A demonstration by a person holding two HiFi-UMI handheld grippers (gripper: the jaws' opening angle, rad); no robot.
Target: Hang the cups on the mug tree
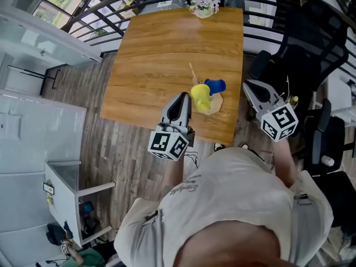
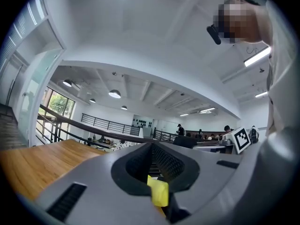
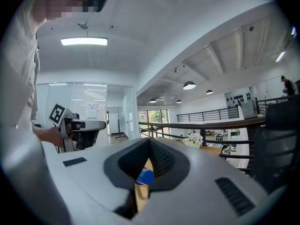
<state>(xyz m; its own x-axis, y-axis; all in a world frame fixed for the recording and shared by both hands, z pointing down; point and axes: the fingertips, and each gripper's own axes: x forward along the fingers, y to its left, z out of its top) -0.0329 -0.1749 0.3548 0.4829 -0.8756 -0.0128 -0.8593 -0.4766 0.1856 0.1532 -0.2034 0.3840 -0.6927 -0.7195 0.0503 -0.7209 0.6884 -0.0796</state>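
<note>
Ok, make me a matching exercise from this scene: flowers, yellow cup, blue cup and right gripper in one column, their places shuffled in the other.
Things:
1. flowers
2. yellow cup
3. blue cup
4. right gripper

Places:
A. just off the right edge of the table
B. at the table's far edge
C. right next to the tip of the left gripper
D. just right of the yellow cup, a little farther in

Pairs: 1-B, 2-C, 3-D, 4-A
</note>
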